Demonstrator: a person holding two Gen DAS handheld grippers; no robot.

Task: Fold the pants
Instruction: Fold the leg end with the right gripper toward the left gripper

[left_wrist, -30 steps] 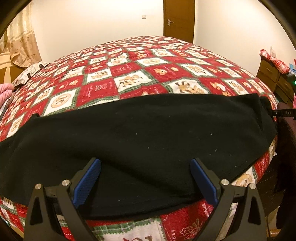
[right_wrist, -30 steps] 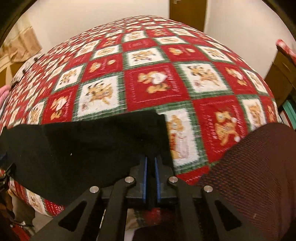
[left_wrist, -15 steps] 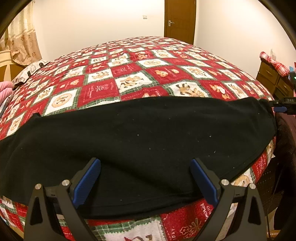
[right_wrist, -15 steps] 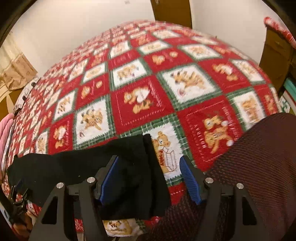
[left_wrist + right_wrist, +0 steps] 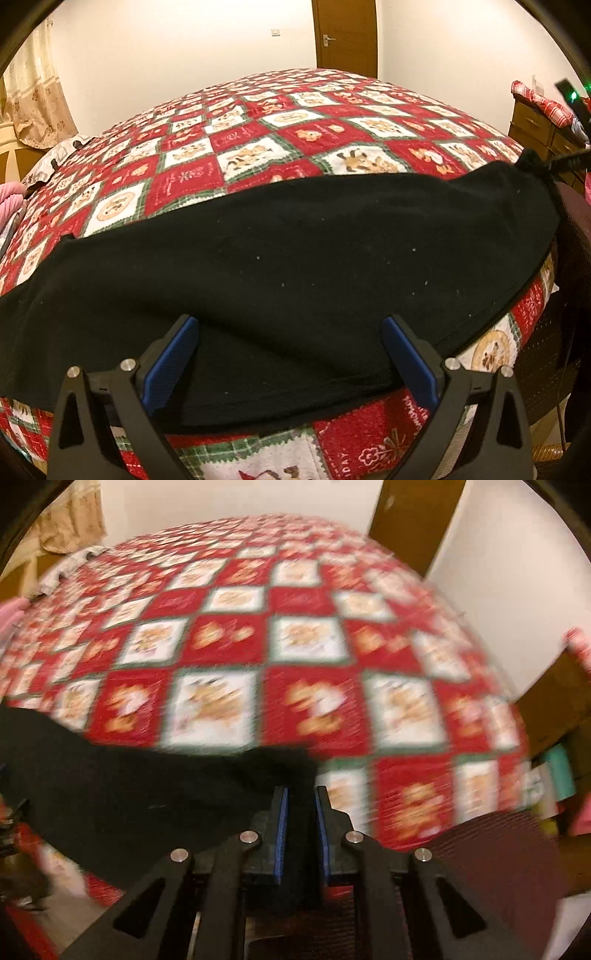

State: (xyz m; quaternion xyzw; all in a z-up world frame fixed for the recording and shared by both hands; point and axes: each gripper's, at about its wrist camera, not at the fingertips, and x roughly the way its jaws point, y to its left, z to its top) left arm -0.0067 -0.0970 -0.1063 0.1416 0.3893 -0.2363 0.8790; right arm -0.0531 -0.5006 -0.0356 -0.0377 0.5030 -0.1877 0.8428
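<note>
- Lying flat along the near edge of the bed [image 5: 280, 125]: black pants [image 5: 295, 251].
- Left gripper [image 5: 291, 354] fingers wide open over the hem, gripping nothing.
- Right gripper [image 5: 300, 805] fingers closing on the pants' corner, cloth between them.

Warm dim light, right view motion-blurred

White walls [image 5: 184, 44], wooden door [image 5: 345, 35], dresser [image 5: 535, 125].
</note>
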